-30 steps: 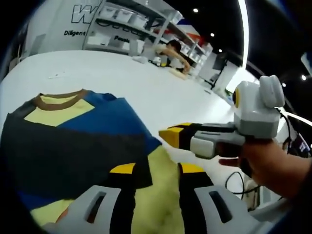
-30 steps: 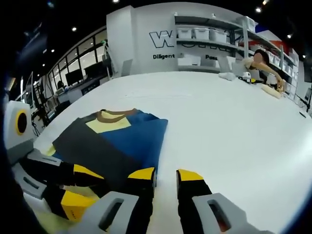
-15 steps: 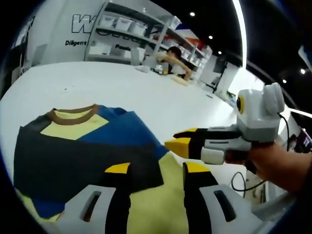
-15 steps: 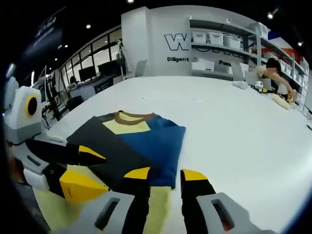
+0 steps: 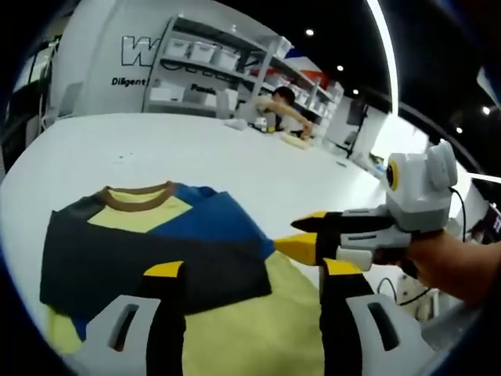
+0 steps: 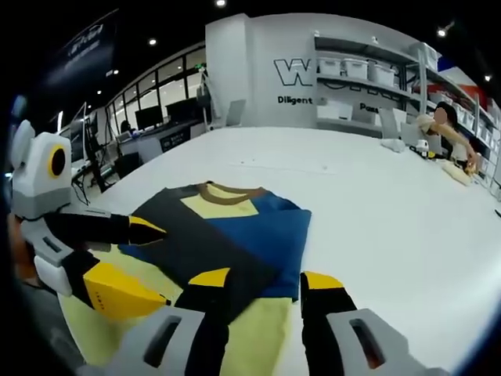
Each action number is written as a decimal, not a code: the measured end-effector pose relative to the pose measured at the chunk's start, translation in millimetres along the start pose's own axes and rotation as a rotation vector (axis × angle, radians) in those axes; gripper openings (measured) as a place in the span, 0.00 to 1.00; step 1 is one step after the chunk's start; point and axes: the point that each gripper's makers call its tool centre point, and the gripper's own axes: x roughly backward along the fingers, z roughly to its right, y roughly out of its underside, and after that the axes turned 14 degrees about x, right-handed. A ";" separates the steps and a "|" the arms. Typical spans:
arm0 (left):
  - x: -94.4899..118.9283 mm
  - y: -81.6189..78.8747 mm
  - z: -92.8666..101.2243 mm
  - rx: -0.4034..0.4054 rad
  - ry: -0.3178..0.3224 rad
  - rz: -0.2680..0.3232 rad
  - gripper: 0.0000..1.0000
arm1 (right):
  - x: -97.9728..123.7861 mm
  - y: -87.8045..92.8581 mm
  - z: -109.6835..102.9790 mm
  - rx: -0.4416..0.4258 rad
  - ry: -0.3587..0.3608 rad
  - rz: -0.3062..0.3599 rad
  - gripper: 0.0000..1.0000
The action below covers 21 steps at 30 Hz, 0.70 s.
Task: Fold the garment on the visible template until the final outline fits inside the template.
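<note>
The folded garment [image 5: 149, 251], dark grey and blue with a yellow chest panel and a brown collar, lies flat on a pale yellow template [image 5: 243, 329] on the white table. My left gripper [image 5: 252, 270] hovers open over the template's near part with nothing between its fingers. My right gripper [image 5: 302, 233] reaches in from the right, open, its tips by the garment's blue corner. In the right gripper view the garment [image 6: 231, 235] lies ahead on the template [image 6: 250, 333]; my right gripper [image 6: 266, 279] is open and empty, and my left gripper [image 6: 149, 262] comes in open from the left.
The white table [image 6: 391, 204] stretches far beyond and right of the garment. A person [image 5: 282, 106] works at its far end, in front of shelves with white bins [image 6: 352, 70]. A dark cable [image 5: 399, 296] hangs off the table edge by the hand.
Both grippers have drawn back from the garment, so more of the yellow template shows in front of it. The left jaws have spread wider. The garment lies as before.
</note>
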 end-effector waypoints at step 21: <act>46.5 -17.5 -9.1 -0.004 -0.012 0.075 0.79 | 22.1 -16.4 -20.3 0.041 -0.034 0.040 0.45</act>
